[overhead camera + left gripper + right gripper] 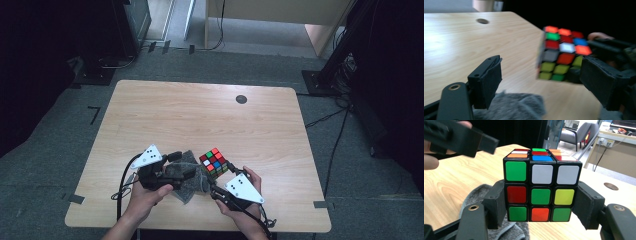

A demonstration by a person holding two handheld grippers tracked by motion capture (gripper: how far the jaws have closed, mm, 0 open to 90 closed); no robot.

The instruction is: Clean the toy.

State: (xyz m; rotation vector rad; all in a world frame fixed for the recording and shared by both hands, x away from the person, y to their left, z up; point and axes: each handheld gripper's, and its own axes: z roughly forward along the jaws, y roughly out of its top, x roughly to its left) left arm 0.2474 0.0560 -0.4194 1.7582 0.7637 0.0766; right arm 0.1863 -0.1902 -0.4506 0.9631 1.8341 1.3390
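A scrambled colour cube [214, 162] is held just above the wooden table [200, 115] near its front edge. My right gripper [220, 175] is shut on it, the pads pressing its two sides [541, 202]; the cube [541, 187] shows a green, white and red face. My left gripper [181, 165] stands to the cube's left over a grey cloth [192, 182]. Its jaws [540, 75] are open with nothing pinched between them. The cloth [516, 107] lies below them, and the cube [562, 57] hangs blurred beyond them.
A dark round cable hole [241, 99] sits at the table's far right. The cloth [474, 195] lies under the held cube. The front table edge is close to both hands. Stands, cables and dark equipment ring the table on the floor.
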